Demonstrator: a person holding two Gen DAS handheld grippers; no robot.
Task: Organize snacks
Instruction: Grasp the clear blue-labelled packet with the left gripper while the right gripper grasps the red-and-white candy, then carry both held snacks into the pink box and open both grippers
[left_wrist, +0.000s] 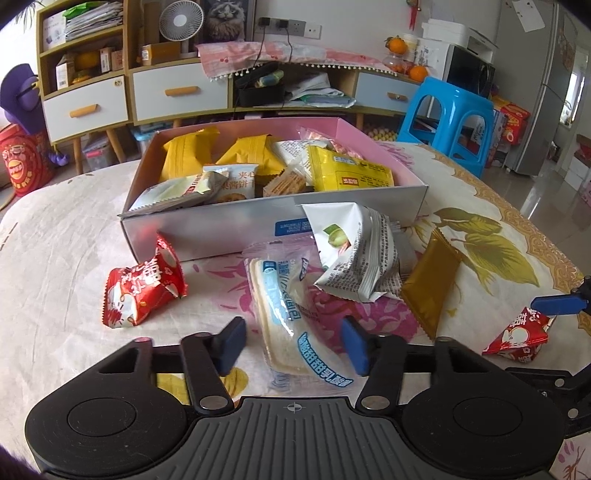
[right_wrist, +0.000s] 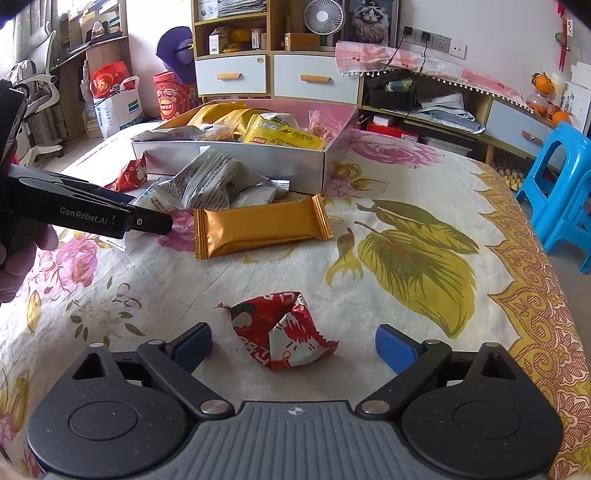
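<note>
A silver box with a pink inside (left_wrist: 207, 236) (right_wrist: 295, 166) holds several snack packs. In front of it on the floral cloth lie a clear blue-printed bread pack (left_wrist: 284, 314), a white nut pack (left_wrist: 354, 251) (right_wrist: 207, 181), a gold bar (left_wrist: 430, 284) (right_wrist: 258, 229) and two red packs (left_wrist: 142, 288) (left_wrist: 517, 338). My left gripper (left_wrist: 293, 345) is open with its pads on either side of the bread pack. My right gripper (right_wrist: 293, 347) is open around the right red pack (right_wrist: 284, 332). Neither grips.
The left gripper's body (right_wrist: 92, 218) reaches in from the left in the right wrist view. A blue stool (left_wrist: 447, 122) (right_wrist: 557, 192) stands beyond the table's right edge. Cabinets (left_wrist: 177, 92) line the back wall.
</note>
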